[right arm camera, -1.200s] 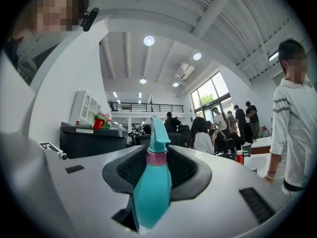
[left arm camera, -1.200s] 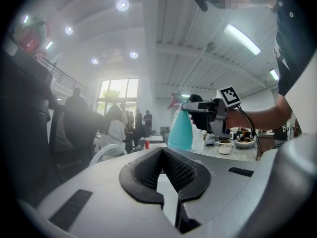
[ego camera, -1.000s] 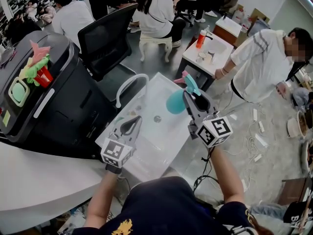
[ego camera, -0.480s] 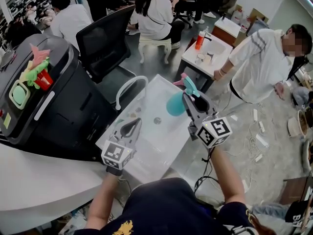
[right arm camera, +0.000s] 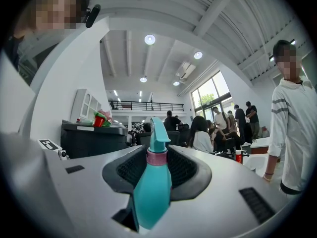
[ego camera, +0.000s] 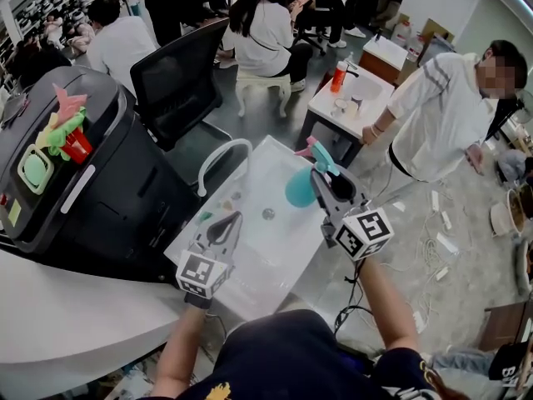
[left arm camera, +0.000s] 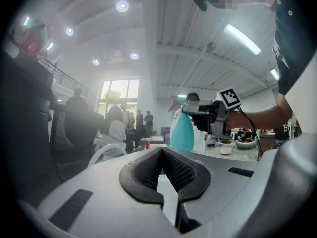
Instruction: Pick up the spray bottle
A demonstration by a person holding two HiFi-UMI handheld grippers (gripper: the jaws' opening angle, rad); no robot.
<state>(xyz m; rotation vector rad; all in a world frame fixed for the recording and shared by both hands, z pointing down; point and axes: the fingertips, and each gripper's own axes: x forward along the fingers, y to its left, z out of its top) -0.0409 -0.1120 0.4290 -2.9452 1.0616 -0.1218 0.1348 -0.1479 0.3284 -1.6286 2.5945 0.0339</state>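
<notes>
Our left gripper (ego camera: 233, 217) stays put over the white sink's (ego camera: 275, 242) seven o'clock edge, jaws pressed together and empty. Over the sink's two o'clock corner, our right gripper (ego camera: 323, 179) still clamps the teal spray bottle (ego camera: 298, 188) upright, nozzle at twelve o'clock. Neither has shifted since the earlier frame; only our view has drifted slightly.

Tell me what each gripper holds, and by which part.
The fingers of the right gripper clamp the teal spray bottle at its upper body, just under the pink collar. The left gripper holds nothing.
</notes>
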